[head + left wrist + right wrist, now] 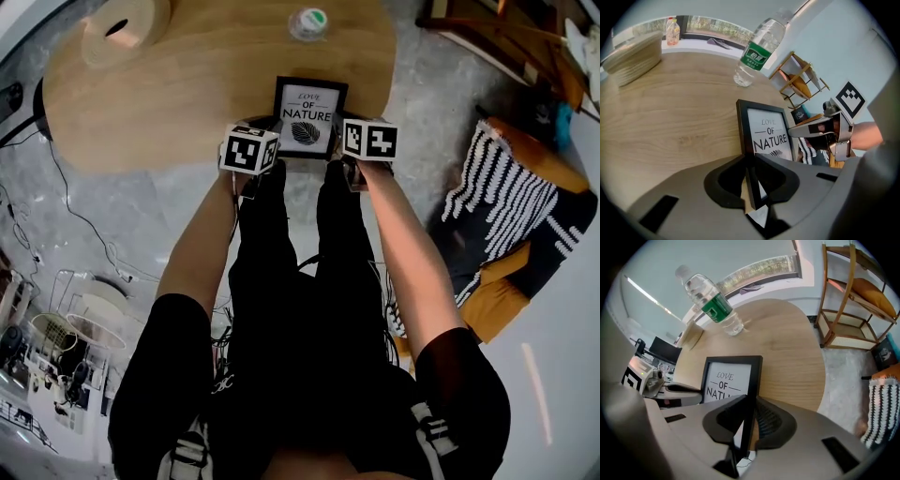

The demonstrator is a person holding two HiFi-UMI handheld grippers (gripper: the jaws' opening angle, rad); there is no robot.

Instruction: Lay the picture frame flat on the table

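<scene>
At the far left of the rounded wooden worktop (187,84) sits one pale round object (122,28) with a hole in its top. It stands well apart from everything else.

Next comes the left gripper (752,185), with its jaws pinched on the left side edge of the picture frame (307,114). The thin black moulding sits between the dark pads.

There is a single picture frame. It is a slim black rectangle in upright format around a white print. The print reads "LOVE OF NATURE" in black letters, with a dark leaf beneath. The frame is at the near edge of the worktop, between the two grippers, and its face is tipped up toward the head camera. The views do not show whether its back is already flat on the wood or just above it.

Behind the frame, further in on the worktop, stands one clear plastic bottle (757,51) with a green label. It is upright and apart from the frame.

The right gripper (745,420) is clamped on the frame's right side edge in the same way, with the black edge held between its pads. That makes two grippers, one on each side.

Off the worktop to the right, one black-and-white striped fabric (506,202) lies over an orange seat on the floor.
</scene>
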